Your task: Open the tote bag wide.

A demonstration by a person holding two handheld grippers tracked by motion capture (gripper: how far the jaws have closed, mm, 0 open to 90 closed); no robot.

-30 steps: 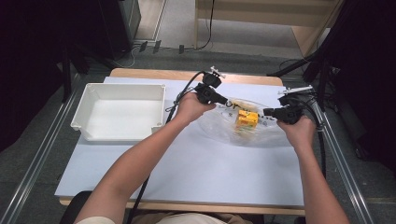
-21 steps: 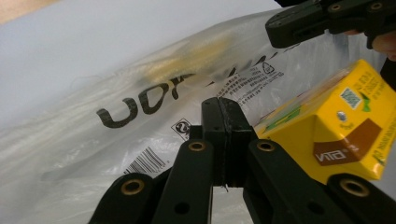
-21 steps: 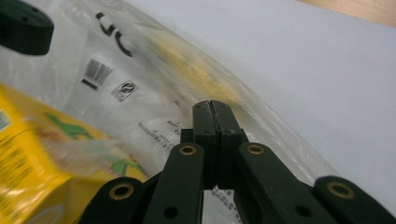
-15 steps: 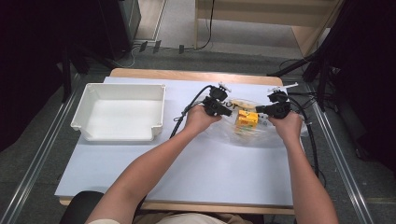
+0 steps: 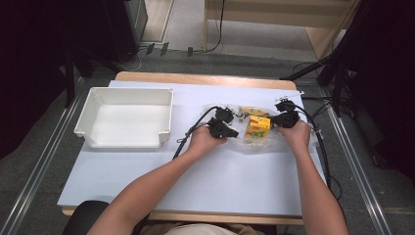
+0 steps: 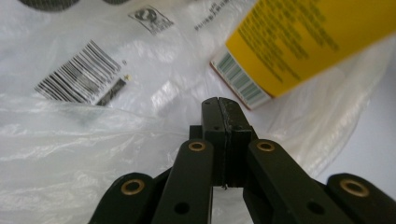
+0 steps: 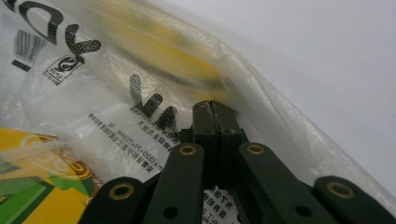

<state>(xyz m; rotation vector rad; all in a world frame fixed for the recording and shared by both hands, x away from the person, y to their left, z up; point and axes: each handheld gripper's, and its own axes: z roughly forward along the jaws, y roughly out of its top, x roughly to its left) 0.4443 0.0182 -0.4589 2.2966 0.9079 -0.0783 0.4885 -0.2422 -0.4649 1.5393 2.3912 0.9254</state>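
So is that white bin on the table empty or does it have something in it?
Empty. The high view shows the white bin's bare floor.

L gripper (image 5: 233, 131) & R gripper (image 5: 275, 119): fingers closed.

A crinkled, glossy clear plastic bag (image 5: 254, 128) holding a printed yellow cardboard box (image 5: 258, 126) lies near a smooth white plastic bin (image 5: 125, 117) on the matt white counter (image 5: 210, 181) with pale wooden edges.
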